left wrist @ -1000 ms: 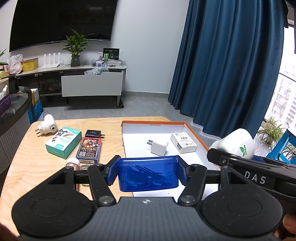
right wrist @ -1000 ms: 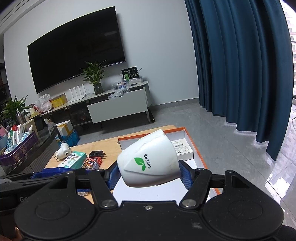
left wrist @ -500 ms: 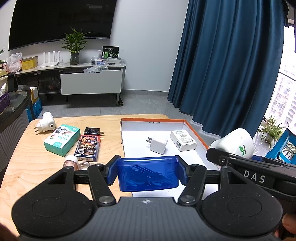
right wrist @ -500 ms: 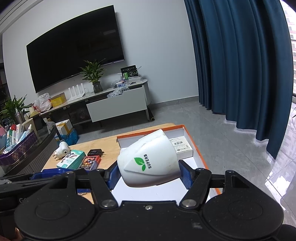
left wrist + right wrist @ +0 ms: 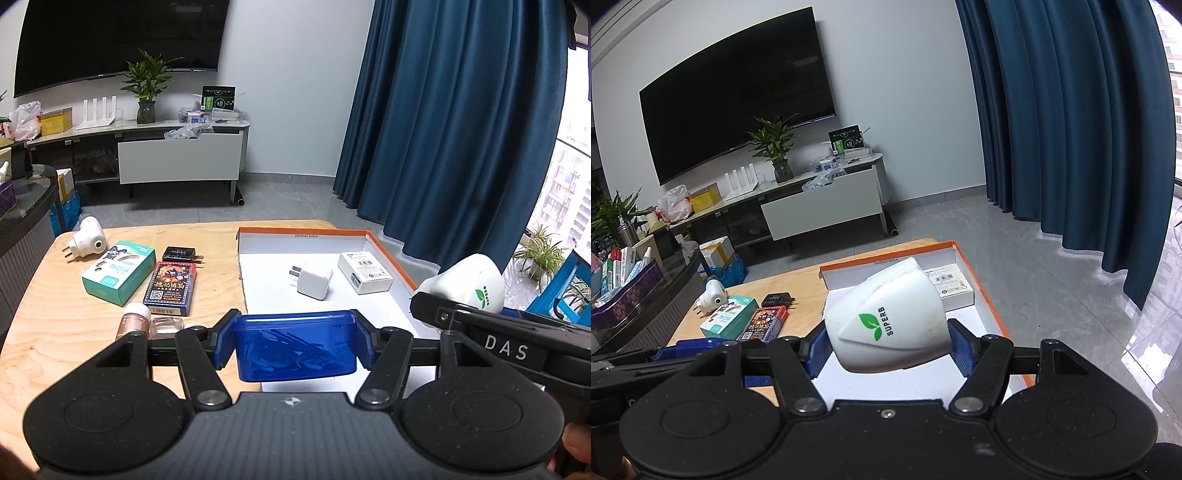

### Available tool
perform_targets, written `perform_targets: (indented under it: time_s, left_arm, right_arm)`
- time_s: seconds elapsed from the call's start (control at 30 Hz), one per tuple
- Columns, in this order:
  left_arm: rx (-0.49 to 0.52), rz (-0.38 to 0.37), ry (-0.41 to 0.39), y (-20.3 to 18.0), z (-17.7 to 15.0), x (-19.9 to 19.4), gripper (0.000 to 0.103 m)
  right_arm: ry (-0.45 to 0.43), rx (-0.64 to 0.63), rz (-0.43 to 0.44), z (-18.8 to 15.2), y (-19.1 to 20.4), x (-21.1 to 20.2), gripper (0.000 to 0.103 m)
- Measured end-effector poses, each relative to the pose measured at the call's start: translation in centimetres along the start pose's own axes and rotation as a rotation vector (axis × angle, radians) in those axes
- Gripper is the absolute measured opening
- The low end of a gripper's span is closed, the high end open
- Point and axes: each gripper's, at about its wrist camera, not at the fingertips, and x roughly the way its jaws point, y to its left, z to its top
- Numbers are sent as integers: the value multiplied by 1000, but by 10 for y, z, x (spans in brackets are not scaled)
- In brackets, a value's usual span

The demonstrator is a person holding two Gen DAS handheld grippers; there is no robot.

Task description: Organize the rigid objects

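Wooden table [image 5: 55, 332] below, left hand-held gripper [image 5: 294, 345] level clamping blue case [image 5: 295, 347], right hand-held gripper [image 5: 888, 349] clamping white cup [image 5: 890, 317]

The little box [image 5: 295, 345] was see-through blue. The cup [image 5: 890, 317] was white with a green leaf and green letters. The tray [image 5: 388, 251] was white inside with an orange rim. The table [image 5: 55, 325] was light wood.

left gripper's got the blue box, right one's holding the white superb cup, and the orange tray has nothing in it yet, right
Not quite: the orange-rimmed tray already holds a white charger and a small white box, as the left wrist view shows. The rest stands: the left gripper clamps the blue box, the right gripper the white cup.
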Motion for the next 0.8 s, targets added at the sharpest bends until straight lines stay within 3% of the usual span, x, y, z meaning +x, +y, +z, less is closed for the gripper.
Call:
perform_targets:
  time_s: [0.8]
  left_arm:
    - [13,-4,43,-4,1,19,63]
  right_arm:
    - [12,-33,-12,-13,-4,-2,79]
